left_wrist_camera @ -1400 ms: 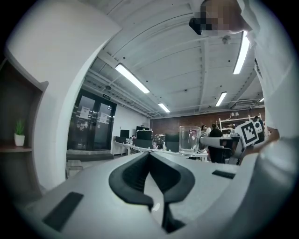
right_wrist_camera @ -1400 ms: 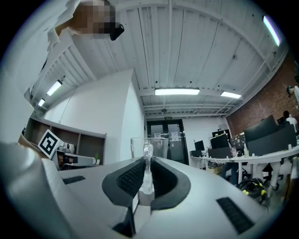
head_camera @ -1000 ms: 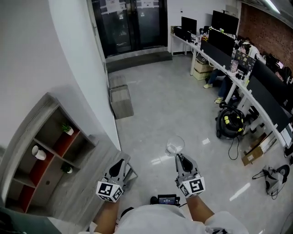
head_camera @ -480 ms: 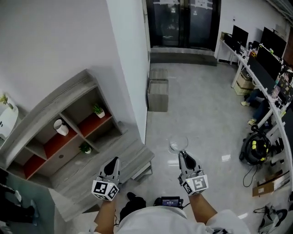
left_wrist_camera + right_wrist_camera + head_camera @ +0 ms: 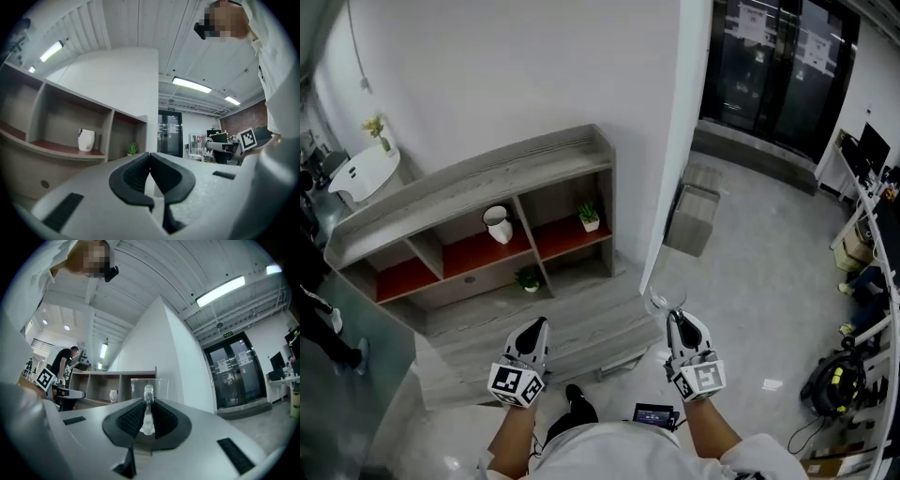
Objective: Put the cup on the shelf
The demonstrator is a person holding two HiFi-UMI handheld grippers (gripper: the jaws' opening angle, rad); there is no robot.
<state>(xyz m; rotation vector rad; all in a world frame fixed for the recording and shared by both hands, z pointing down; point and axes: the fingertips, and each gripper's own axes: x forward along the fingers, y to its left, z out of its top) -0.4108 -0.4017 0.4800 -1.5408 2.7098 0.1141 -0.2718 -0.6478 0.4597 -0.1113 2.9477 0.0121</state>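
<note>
A clear glass cup (image 5: 661, 302) hangs in front of my right gripper (image 5: 675, 319), which is shut on the cup's handle. In the right gripper view the handle (image 5: 148, 409) sits pinched between the black pads, with the cup body (image 5: 146, 384) beyond them. The grey wooden shelf (image 5: 478, 178) with red boards stands against the white wall ahead and to the left, apart from both grippers. My left gripper (image 5: 538, 325) is shut with nothing in it, its pads (image 5: 140, 173) touching. The left gripper view also shows the cup (image 5: 197, 144) off to the right.
On the shelf stand a white jug (image 5: 497, 224) and two small potted plants (image 5: 589, 217) (image 5: 526, 278). A white wall corner (image 5: 675, 141) rises just right of the shelf. A low grey bench (image 5: 694, 218) lies beyond it. A person (image 5: 323, 319) stands at far left.
The head view has swung left: the shelf has moved from the left edge to the middle and looks nearer. Both grippers keep their places in the view, the right one still holding the cup.
</note>
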